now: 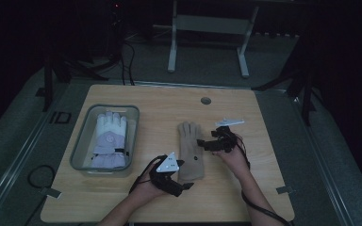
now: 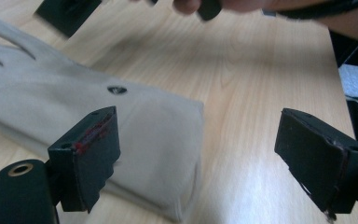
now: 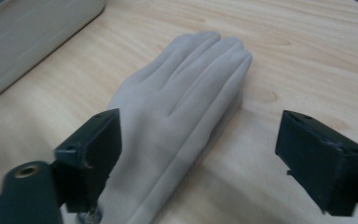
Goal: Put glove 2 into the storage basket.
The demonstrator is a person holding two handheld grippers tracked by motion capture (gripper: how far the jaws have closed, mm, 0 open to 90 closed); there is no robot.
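A beige glove (image 1: pixel 190 150) lies flat mid-table (fingers toward the far edge). The left gripper (image 1: pixel 181 175) at its cuff and the right gripper (image 1: pixel 206 144) beside it both gape, holding nothing.

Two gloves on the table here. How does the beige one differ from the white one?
The beige glove lies flat on the bare table between the grippers; the white glove lies inside the grey bin. The beige glove looks thin; the white glove looks padded and bulkier. Both point fingers away from the person.
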